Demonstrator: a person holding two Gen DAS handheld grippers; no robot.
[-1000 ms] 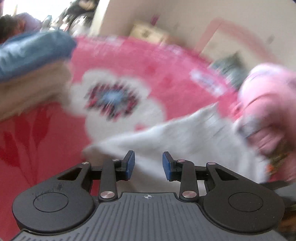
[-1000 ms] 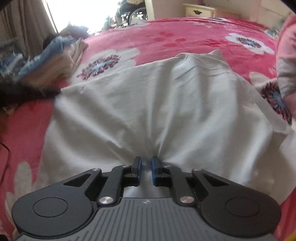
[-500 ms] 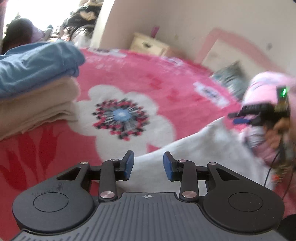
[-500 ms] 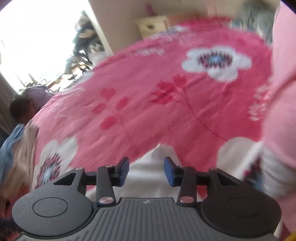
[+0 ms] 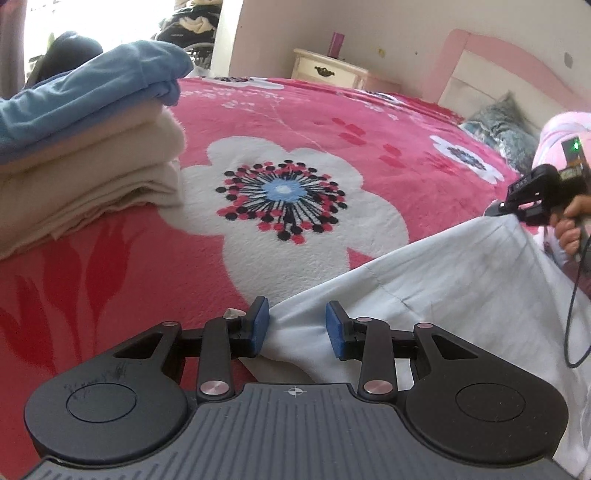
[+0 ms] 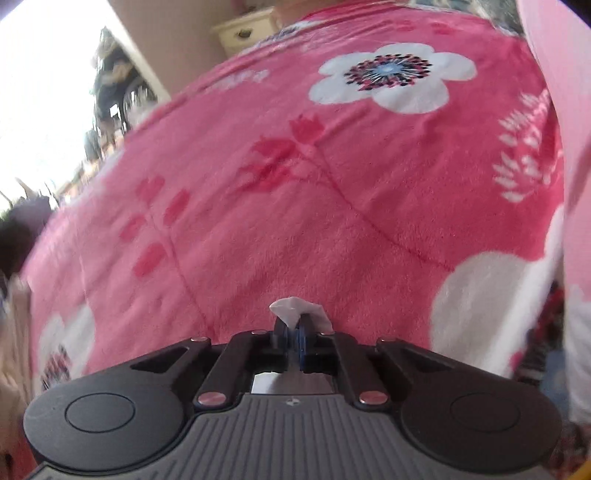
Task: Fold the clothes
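Right fingers (image 6: 293,330) closing, pinching white garment (image 6: 295,308) corner; left fingers (image 5: 297,325) spread, garment edge between.

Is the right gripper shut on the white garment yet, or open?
Closing on it: the right gripper's pads stand almost together with a tuft of the white garment pinched between them and poking out past the tips.

You face a bed (image 5: 332,122) under a pink floral blanket (image 5: 369,155). At its far side a cream nightstand (image 5: 328,70) stands against a beige wall (image 5: 388,29). A pink headboard (image 5: 491,62) rises far right; bright daylight floods the far left.
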